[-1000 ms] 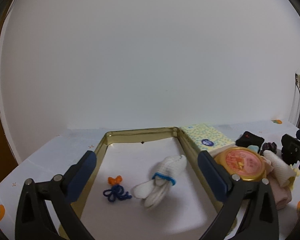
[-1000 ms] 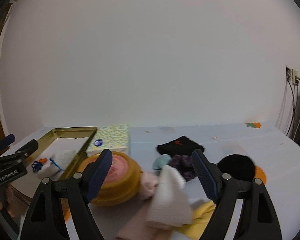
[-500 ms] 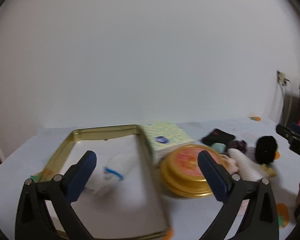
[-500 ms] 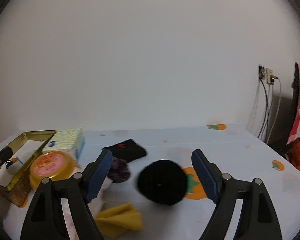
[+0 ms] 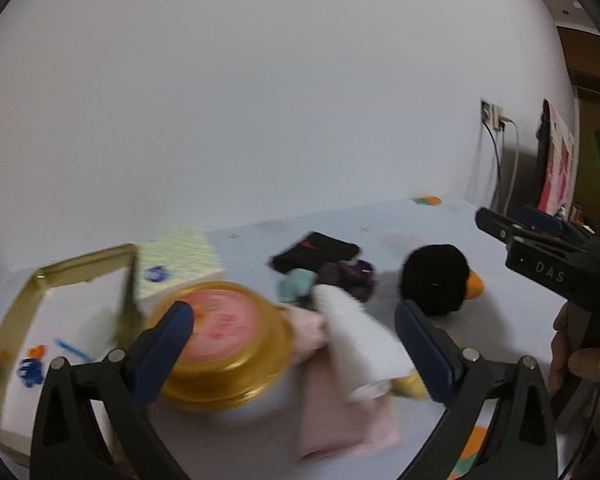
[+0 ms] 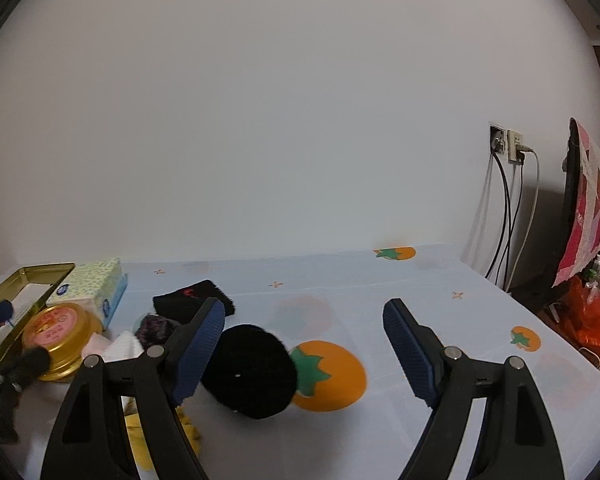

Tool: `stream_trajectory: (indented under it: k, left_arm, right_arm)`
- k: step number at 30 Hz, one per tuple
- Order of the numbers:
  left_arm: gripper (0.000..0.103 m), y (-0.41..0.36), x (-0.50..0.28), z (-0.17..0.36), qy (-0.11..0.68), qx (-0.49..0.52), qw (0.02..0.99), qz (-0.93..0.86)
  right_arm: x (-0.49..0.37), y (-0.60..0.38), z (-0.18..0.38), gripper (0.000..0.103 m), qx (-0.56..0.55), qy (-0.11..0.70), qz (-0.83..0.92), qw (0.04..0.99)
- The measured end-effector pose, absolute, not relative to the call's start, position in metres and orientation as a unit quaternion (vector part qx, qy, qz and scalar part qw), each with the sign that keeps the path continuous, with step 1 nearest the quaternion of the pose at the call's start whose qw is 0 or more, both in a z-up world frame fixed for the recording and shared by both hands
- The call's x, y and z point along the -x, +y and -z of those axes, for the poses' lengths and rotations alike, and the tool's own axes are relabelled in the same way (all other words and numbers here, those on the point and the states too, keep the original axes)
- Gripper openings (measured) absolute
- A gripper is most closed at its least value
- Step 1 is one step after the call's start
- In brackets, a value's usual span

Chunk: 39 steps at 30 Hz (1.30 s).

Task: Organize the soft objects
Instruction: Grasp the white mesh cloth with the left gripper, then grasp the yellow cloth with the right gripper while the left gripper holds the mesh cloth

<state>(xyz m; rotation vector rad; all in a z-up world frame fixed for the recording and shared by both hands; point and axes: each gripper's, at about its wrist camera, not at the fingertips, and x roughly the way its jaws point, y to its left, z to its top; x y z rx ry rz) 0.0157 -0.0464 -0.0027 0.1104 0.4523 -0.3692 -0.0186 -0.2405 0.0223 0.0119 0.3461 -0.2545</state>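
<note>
While both tools hang above it, the surface (image 6: 420,304) spreads wide under a pale cloth printed with orange fruit. At its left end lies the gold tray (image 5: 16,312), holding a blurred white roll with a blue band and a small blue-and-orange yarn piece (image 5: 32,368). Just beside the tray's right wall stands the tissue box (image 6: 94,286), and in front of the box sits the gold tin (image 5: 224,340) with its pink lid.

Right of the tin the soft things lie in a loose heap: a pink cloth (image 5: 340,416) flat on the surface, a white roll (image 5: 360,344) across it, and a yellow cloth (image 6: 140,436) showing under them. Behind these lie a black band (image 6: 192,300), a purple scrunchie (image 5: 350,274) and a small teal piece (image 5: 298,284). A black pom (image 6: 252,364) rests apart to the right, touching the edge of a printed fruit.

The left tool (image 5: 294,350) is spread wide with nothing between its fingers, aimed at the tin and the white roll. The right tool (image 6: 304,354) is likewise spread wide and holds nothing; its left finger overlaps the pom in view, though contact cannot be told.
</note>
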Motion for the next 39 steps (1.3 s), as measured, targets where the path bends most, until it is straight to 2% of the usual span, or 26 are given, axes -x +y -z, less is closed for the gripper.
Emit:
stream_trajectory:
  k: [3, 5, 11, 13, 15, 16, 18, 21, 25, 30, 36, 39]
  left_arm:
    - [0.086, -0.069, -0.027, 0.008, 0.249, -0.070, 0.946, 0.194]
    - [0.082, -0.085, -0.036, 0.014, 0.274, -0.092, 0.937, 0.197]
    - [0.076, -0.114, -0.059, 0.036, 0.352, -0.138, 0.907, 0.186]
    - [0.065, -0.114, -0.062, 0.039, 0.361, -0.134, 0.903, 0.190]
    - [0.035, -0.112, -0.061, 0.038, 0.362, -0.124, 0.902, 0.199]
    - [0.029, -0.111, -0.061, 0.038, 0.362, -0.118, 0.901, 0.209]
    - [0.023, -0.109, -0.059, 0.037, 0.359, -0.109, 0.898, 0.229]
    - [0.022, -0.099, -0.050, 0.028, 0.329, -0.085, 0.907, 0.251]
    - [0.022, -0.067, -0.028, 0.009, 0.249, -0.024, 0.928, 0.276]
    - [0.022, -0.023, -0.014, -0.003, 0.196, 0.021, 0.952, 0.233]
    - [0.022, 0.016, -0.015, -0.005, 0.172, 0.036, 0.970, 0.169]
    - [0.022, 0.018, -0.017, -0.002, 0.180, 0.037, 0.969, 0.167]
  right_arm:
    - [0.019, -0.248, -0.023, 0.083, -0.002, 0.169, 0.136, 0.976]
    - [0.018, -0.254, -0.024, 0.083, -0.001, 0.171, 0.143, 0.975]
    - [0.017, -0.280, -0.025, 0.083, -0.056, 0.181, 0.142, 0.972]
    - [0.016, -0.285, -0.025, 0.083, -0.072, 0.185, 0.138, 0.970]
    - [0.015, -0.288, -0.024, 0.083, -0.085, 0.190, 0.133, 0.969]
    - [0.015, -0.288, -0.023, 0.083, -0.088, 0.192, 0.132, 0.969]
    - [0.013, -0.289, -0.022, 0.083, -0.089, 0.198, 0.129, 0.968]
    - [0.012, -0.288, -0.019, 0.083, -0.088, 0.205, 0.126, 0.967]
    - [0.011, -0.291, -0.017, 0.083, -0.106, 0.213, 0.106, 0.965]
    - [0.006, -0.286, -0.011, 0.083, -0.121, 0.239, 0.052, 0.962]
    - [-0.001, -0.254, -0.004, 0.083, -0.079, 0.279, 0.004, 0.957]
    - [-0.004, -0.245, 0.005, 0.083, -0.112, 0.314, -0.037, 0.942]
